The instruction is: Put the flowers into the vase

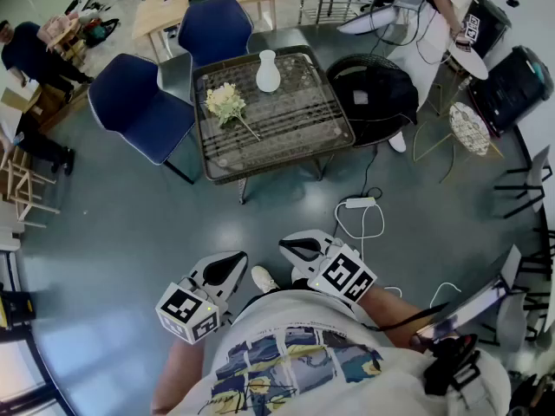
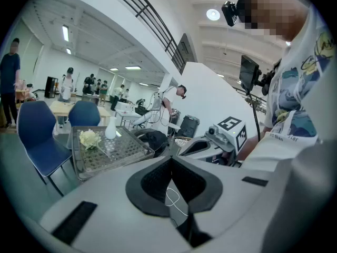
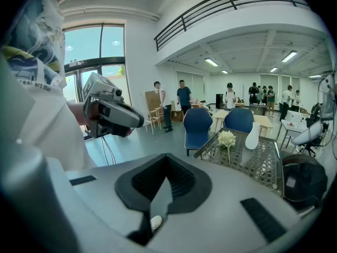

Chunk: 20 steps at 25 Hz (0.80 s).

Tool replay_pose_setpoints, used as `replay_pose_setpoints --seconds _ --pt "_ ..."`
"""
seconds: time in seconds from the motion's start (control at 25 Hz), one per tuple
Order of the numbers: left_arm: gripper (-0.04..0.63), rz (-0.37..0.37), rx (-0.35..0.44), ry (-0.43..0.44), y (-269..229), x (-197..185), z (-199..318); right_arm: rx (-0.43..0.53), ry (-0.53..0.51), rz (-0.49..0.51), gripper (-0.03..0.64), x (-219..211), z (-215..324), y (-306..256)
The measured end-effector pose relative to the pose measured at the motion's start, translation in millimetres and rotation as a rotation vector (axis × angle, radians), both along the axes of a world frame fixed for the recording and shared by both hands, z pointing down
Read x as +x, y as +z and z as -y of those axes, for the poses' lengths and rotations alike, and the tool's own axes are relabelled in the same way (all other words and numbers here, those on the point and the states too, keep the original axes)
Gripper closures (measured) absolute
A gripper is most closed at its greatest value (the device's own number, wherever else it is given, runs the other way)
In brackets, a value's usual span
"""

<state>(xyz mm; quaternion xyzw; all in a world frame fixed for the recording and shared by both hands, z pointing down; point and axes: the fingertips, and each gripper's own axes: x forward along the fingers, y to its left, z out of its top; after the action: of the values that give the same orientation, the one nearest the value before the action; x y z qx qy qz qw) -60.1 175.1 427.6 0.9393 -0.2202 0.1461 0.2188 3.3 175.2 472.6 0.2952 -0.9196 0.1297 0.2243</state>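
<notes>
Busy hall, mesh worktop [image 1: 338, 137] well ahead of both tools, flowers [image 1: 225, 104] lying on it near the white vase [image 1: 268, 72]. Left tool [image 1: 227, 269] and right tool [image 1: 299, 248] are pressed together, empty. My worry: that narrow-necked vase could tip if a stem snags its rim, and the white cable [image 1: 360, 219] on the floor ahead could trip the walk-up.

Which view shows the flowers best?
Head view: the flowers lie whole, blooms and stem, on the mesh table near the vase, seen from above. Both gripper views show them far off, small and at a low angle, behind the closed fingers.
</notes>
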Motion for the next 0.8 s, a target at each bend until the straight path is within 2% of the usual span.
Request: replay_pose_setpoints --seconds 0.16,0.4,0.6,0.8 --pt "0.586 -0.002 0.002 -0.051 -2.3 26.4 -5.4 0.008 -0.064 -0.004 0.606 22.7 -0.3 -2.1" --pt "0.586 0.013 -0.002 -0.071 2.9 57.0 -16.9 -0.004 -0.094 -0.014 0.606 52.1 -10.7 8.9" --pt "0.586 0.007 -0.026 -0.123 11.4 58.9 -8.6 -0.036 -0.076 0.016 0.606 57.0 4.7 22.6" --pt "0.586 0.013 -0.049 -0.102 20.6 50.6 16.7 -0.06 -0.087 0.035 0.604 44.9 34.4 29.3"
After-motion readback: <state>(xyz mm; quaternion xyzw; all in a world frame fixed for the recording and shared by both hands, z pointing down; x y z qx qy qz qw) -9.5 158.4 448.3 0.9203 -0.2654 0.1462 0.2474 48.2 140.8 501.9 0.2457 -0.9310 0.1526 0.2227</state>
